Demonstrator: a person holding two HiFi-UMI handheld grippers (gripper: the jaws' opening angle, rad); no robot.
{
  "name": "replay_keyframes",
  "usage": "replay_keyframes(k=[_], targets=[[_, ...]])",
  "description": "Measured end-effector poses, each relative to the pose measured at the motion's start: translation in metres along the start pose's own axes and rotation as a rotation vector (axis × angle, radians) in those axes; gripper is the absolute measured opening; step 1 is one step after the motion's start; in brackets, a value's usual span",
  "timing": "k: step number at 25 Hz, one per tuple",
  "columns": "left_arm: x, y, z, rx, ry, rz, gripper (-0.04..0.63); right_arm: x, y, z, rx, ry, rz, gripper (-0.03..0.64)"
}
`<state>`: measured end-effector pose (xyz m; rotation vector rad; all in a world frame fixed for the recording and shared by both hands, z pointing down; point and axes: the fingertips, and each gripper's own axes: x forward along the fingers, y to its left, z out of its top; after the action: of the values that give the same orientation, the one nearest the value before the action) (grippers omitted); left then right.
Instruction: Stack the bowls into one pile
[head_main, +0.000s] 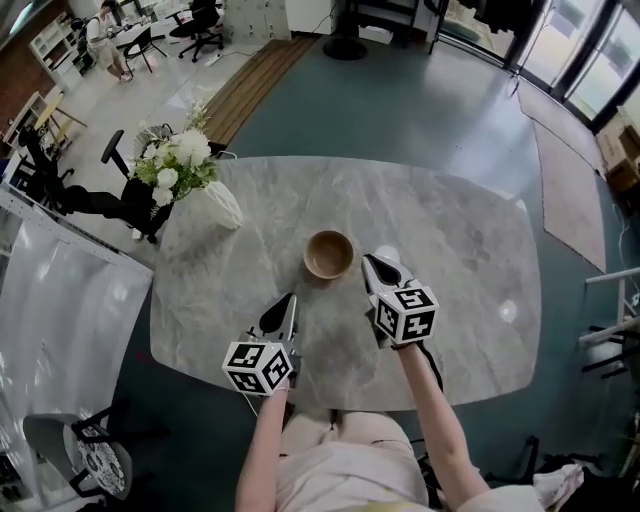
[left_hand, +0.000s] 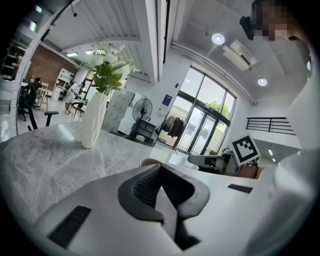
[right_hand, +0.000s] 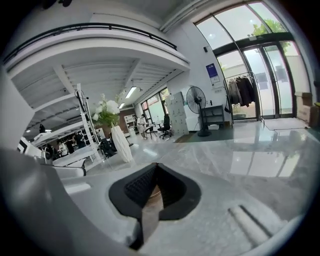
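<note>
On the grey marbled stone counter (head_main: 450, 250) only one light-brown round wooden bowl (head_main: 329, 253) can be seen. It stands upright near the middle of the counter, a little toward the person's side. No other bowl lies loose anywhere on the counter in the head view. From above, its rim looks thick, which may mean that more than one bowl is nested there. How many sit inside each other cannot be made out.

The left tool (head_main: 290, 300) is over the counter's near part, well short of the bowl and to its left. Its own view shows its dark ribbed jaws brought together with nothing between them. The right tool (head_main: 369, 259) is just beside the bowl on the right without touching it. Its jaws are likewise pressed together and empty, and a sliver of the brown bowl shows beyond them in the right gripper view.

The only other thing on the counter is a white ribbed vase with white flowers and green leaves (head_main: 218, 205), far off at the left edge and no part of the job.

Judged from this, the stacking looks finished or very nearly so. Everything bowl-shaped is gathered at one spot, both tools are free, and nothing visible is left to be picked up. What might remain is at most a check that the pile sits straight, which these views cannot settle.
</note>
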<state>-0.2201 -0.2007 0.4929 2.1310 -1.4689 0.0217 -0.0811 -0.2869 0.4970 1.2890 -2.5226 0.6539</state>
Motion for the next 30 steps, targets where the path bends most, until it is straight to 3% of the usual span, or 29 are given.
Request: replay_keyframes(k=[8, 17, 23, 30], targets=[[-0.021, -0.037, 0.027, 0.096, -0.067, -0.054, 0.0, -0.065, 0.005, 0.022, 0.076, -0.11, 0.061, 0.008], [-0.042, -0.061, 0.043, 0.168, -0.123, -0.076, 0.0, -0.12, 0.003, 0.036, 0.072, -0.209, 0.06, 0.006], [-0.059, -0.066, 0.063, 0.241, -0.176, -0.028, 0.0, -0.15, -0.002, 0.05, 0.061, -0.286, 0.031, 0.006], [-0.076, -0.06, 0.08, 0.255, -0.246, 0.033, 0.0, -0.164, -0.004, 0.063, 0.046, -0.343, 0.014, 0.006]])
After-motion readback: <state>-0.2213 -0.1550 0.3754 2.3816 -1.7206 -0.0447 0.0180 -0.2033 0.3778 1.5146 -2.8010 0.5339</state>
